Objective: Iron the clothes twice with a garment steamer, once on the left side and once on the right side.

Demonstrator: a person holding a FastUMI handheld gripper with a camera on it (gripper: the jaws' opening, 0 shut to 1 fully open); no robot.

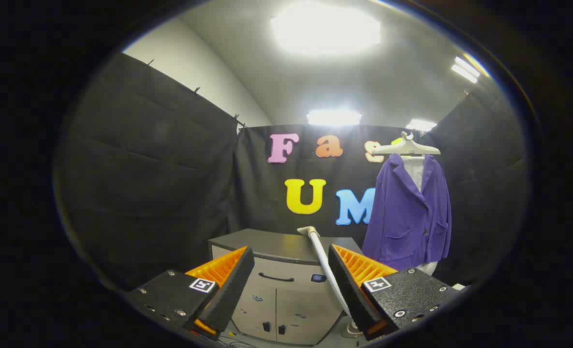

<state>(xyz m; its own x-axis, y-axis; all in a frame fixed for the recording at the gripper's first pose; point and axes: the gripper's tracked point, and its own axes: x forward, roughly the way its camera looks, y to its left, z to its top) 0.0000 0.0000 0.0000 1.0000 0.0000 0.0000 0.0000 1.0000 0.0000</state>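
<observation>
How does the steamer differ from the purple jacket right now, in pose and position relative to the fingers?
The steamer is a slim pale wand leaning against the cabinet, by one finger; the purple jacket is broad, hanging upright from a hanger, beyond the fingers. The gripper is open, touching neither.

Camera rides claw [291, 285], faces level toward cabinet [286, 290] and booth wall, mid-distance.

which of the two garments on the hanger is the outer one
The purple jacket is the outer one, draped over a white garment that shows only at its open collar and below its hem. The gripper is open, well short of both.
</observation>
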